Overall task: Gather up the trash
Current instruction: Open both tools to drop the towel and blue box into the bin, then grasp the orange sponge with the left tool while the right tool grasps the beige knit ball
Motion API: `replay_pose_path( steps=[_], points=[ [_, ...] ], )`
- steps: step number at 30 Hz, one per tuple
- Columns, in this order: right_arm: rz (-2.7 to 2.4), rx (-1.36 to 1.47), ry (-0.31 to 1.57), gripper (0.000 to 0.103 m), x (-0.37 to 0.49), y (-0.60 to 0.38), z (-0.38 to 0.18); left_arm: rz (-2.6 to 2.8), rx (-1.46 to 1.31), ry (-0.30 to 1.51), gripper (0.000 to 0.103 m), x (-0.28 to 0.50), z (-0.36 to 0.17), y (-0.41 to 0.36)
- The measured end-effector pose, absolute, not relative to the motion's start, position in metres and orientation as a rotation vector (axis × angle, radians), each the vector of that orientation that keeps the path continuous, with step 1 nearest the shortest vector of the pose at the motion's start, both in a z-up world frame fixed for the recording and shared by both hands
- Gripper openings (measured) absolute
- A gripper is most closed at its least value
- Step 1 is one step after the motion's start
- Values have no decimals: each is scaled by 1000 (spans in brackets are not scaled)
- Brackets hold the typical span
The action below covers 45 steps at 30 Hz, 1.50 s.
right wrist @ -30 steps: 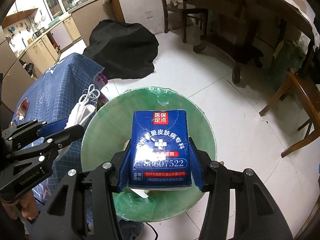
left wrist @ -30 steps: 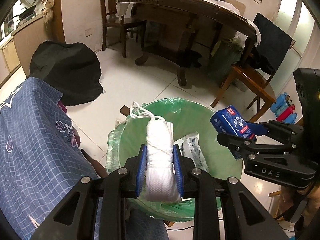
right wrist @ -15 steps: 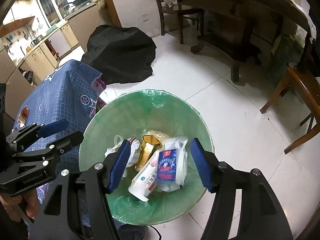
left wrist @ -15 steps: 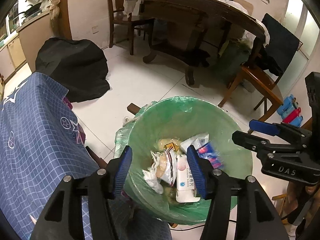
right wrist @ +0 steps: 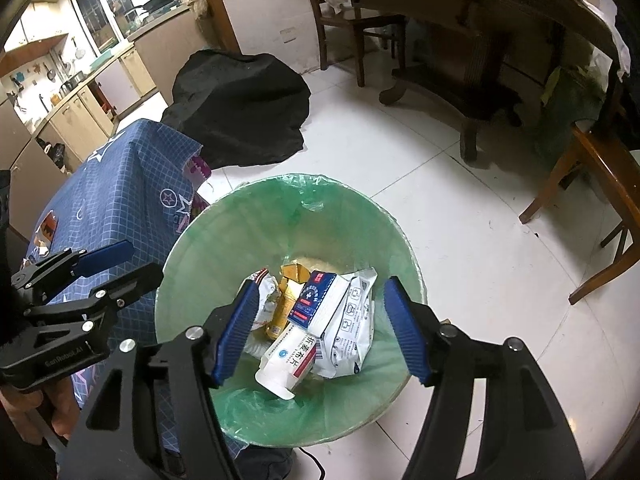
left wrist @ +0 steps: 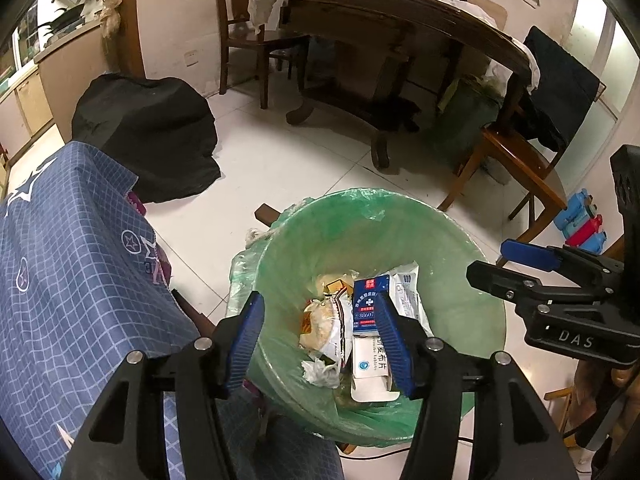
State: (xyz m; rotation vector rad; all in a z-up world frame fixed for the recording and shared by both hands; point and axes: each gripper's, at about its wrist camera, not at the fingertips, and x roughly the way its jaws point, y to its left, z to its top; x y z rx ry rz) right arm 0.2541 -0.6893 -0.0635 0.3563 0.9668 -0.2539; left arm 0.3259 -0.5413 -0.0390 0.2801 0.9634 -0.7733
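Note:
A bin lined with a green bag (left wrist: 360,216) (right wrist: 256,216) stands on the white floor beside a blue-cloth table. Trash lies in its bottom: a blue tissue pack (left wrist: 370,300) (right wrist: 318,296), a white medicine box (left wrist: 370,364) (right wrist: 292,354), a white plastic pack (right wrist: 352,324), snack wrappers (left wrist: 324,320) and a crumpled white tissue (left wrist: 320,372). My left gripper (left wrist: 320,344) hangs open over the bin with nothing between its fingers. My right gripper (right wrist: 320,324) also hovers over the bin, its jaws opening, empty. Each gripper shows at the edge of the other's view.
The table with the blue checked cloth (left wrist: 60,272) (right wrist: 120,200) borders the bin on the left. A black covered heap (left wrist: 148,140) lies on the floor behind. A wooden dining table (left wrist: 380,20) and chairs (left wrist: 516,164) stand farther back. Blue and red toys (left wrist: 580,224) sit at right.
My left gripper let go of the white mask and my right gripper let go of the blue tissue pack. Both fell into the bin, and both pairs of jaws spread apart.

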Motion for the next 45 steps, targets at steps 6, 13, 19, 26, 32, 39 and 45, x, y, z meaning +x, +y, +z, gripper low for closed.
replay_pose_path(
  steps=[6, 13, 19, 26, 32, 39, 45],
  points=[
    [-248, 352, 927, 68, 250, -682, -56, -762, 279, 944, 60, 322, -34, -530],
    [-137, 218, 704, 72, 243, -603, -11, -677, 240, 856, 65, 319, -17, -459],
    [60, 191, 665, 76, 265, -519, -4, -509, 131, 828, 66, 341, -4, -336],
    [206, 160, 712, 79, 293, -444, -14, -244, 17, 764, 69, 350, 14, -165],
    [289, 136, 759, 82, 313, -392, -22, -10, -60, 770, 78, 358, 3, -32],
    [385, 127, 796, 82, 336, -339, -23, 17, -49, 864, 79, 386, -32, 9],
    [424, 108, 812, 82, 355, -310, -22, 16, -67, 878, 78, 409, -49, 16]
  ],
)
